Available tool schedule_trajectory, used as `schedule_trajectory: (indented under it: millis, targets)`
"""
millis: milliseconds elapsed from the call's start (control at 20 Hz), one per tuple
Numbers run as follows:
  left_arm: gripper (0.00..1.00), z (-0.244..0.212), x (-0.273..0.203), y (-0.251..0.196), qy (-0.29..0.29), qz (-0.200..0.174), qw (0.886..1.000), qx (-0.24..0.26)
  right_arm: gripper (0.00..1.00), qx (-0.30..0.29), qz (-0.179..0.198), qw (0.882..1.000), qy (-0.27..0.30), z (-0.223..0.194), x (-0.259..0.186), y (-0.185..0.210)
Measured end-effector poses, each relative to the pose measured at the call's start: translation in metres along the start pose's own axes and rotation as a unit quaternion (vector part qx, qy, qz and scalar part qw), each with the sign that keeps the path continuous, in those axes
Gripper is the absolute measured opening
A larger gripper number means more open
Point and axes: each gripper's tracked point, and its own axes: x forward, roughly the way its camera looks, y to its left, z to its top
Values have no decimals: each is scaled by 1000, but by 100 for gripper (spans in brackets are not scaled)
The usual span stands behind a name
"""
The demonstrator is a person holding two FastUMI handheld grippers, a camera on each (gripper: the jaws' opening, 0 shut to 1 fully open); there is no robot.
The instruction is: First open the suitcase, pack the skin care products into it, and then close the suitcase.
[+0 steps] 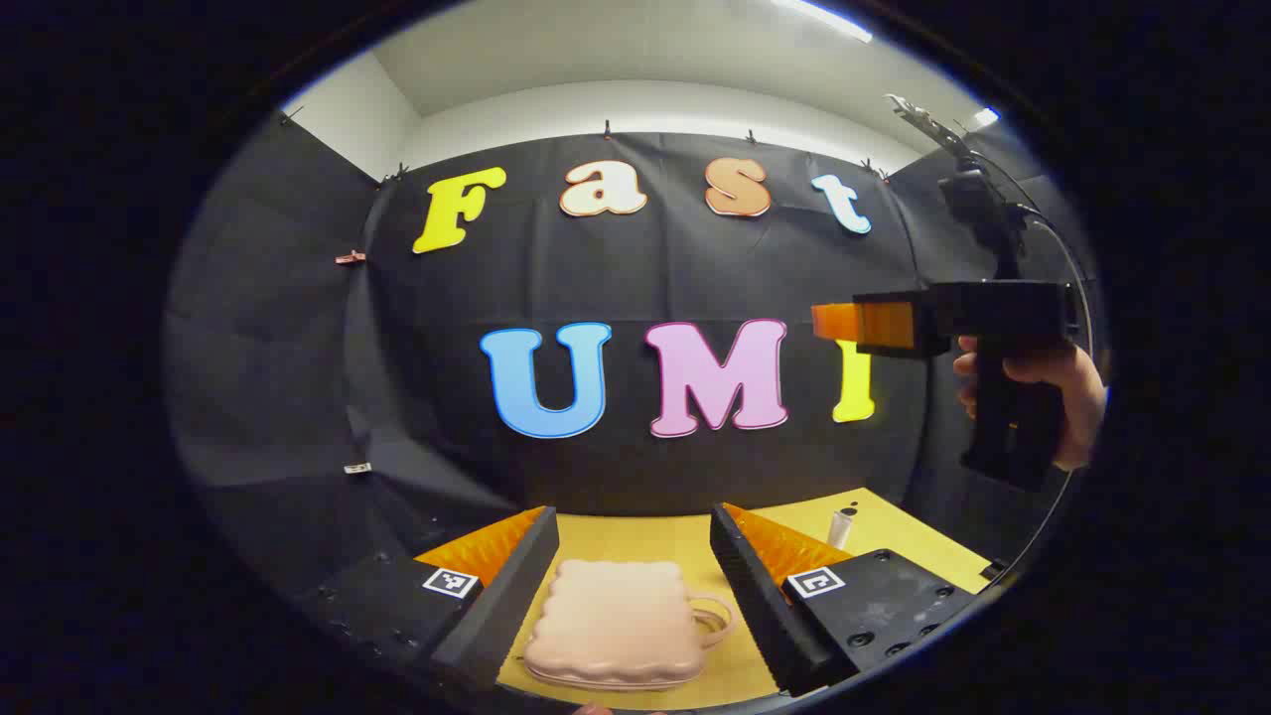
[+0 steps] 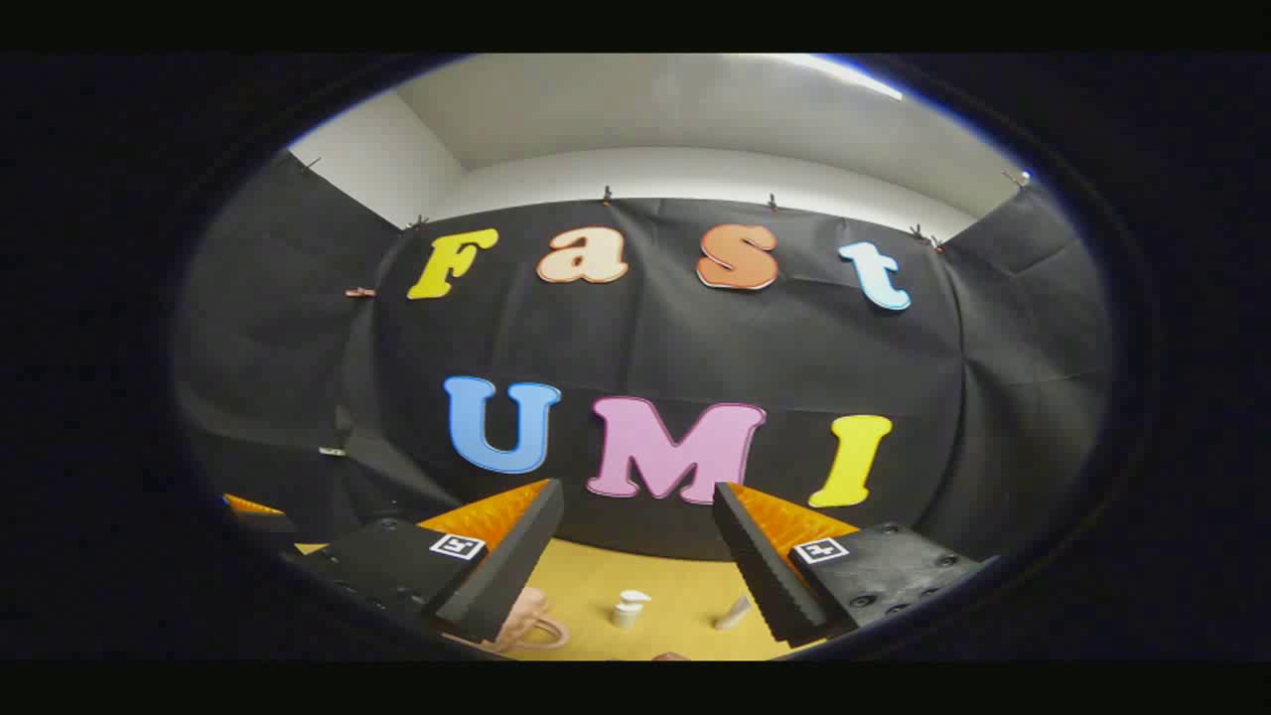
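Observation:
A small pink suitcase (image 1: 616,626) lies flat and closed on the yellow table (image 1: 635,541), its handle (image 1: 713,618) pointing right. My left gripper (image 1: 634,516) hovers above it, open, with nothing between the fingers. In the right gripper view, my right gripper (image 2: 637,490) is also open and empty, high over the table. Below it stand a white pump bottle (image 2: 629,608) and a pale tube (image 2: 735,613), with the suitcase's handle (image 2: 531,621) to their left. A hand (image 1: 1067,397) holds the right gripper (image 1: 953,323) up at the right of the left gripper view.
A small white bottle (image 1: 842,526) stands on the table's far right part. Black cloth walls close the booth at the back and both sides. An orange bit of the left gripper (image 2: 248,506) shows at the far left of the right gripper view.

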Motion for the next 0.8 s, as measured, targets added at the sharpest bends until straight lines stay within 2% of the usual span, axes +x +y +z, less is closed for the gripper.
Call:
schedule_trajectory:
  millis: [300,350,400,450,600,800]
  targets:
    - [97,5,32,-35,-7,-60,997,-52,96,-10,-55,998,1,-7,-14,-54]
    - [100,5,34,-36,-8,-64,996,-57,94,-10,-63,998,3,-8,-16,-60]
    - [97,3,36,-36,-7,-66,996,-58,96,-9,-71,997,6,-9,-18,-67]
    - [97,-2,37,-34,-3,-66,996,-58,94,-9,-77,997,7,-10,-20,-71]
    - [97,-21,35,-28,16,-63,996,-67,96,-14,-98,995,2,-9,-27,-86]
    - [98,-41,34,-29,38,-66,994,-78,96,-17,-105,994,11,-17,-35,-89]
